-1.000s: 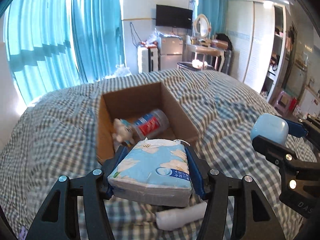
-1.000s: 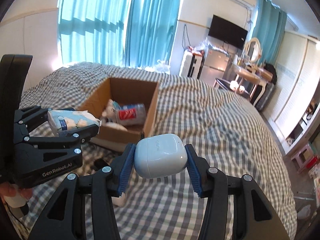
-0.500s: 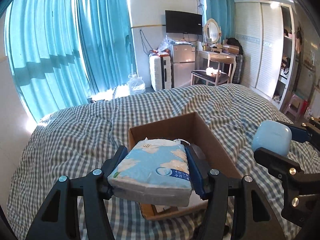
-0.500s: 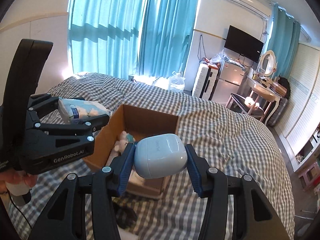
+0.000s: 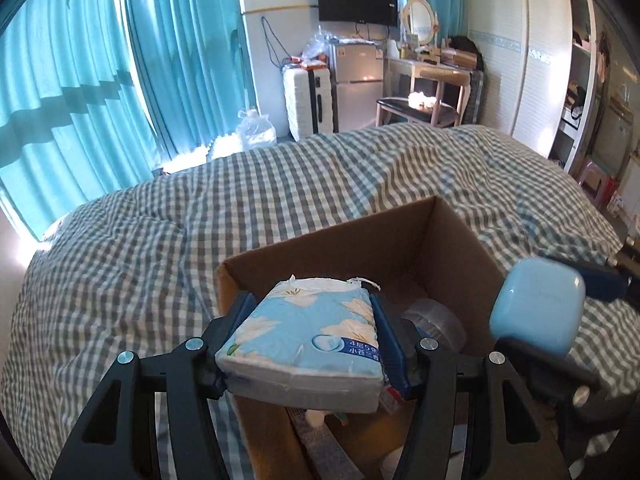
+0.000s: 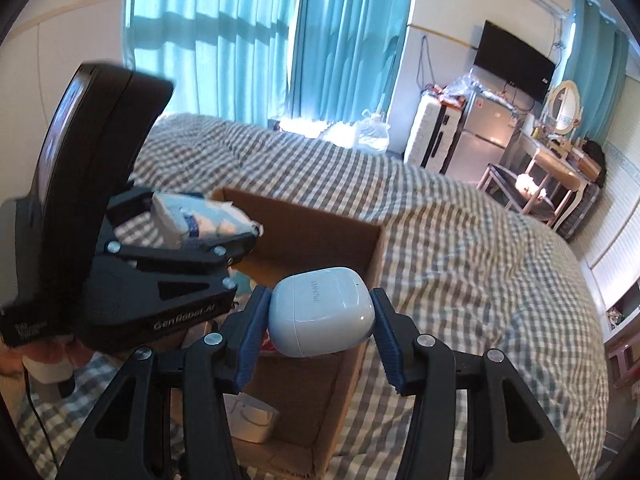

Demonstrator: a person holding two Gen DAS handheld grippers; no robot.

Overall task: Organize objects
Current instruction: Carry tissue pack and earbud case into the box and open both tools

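Currently the left gripper (image 5: 312, 340) is clamped on the blue floral tissue pack (image 5: 308, 336), long axis pointing forward, directly above the open brown cardboard box (image 5: 460, 248). Over that box's right wall, the right gripper (image 6: 320, 320) is clamped on the pale blue earbud case (image 6: 322, 310). Both loads sit above the box; release appears next.

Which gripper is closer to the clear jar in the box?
Left. The left gripper hangs right beside the jar; the right gripper sits over the box's other side.
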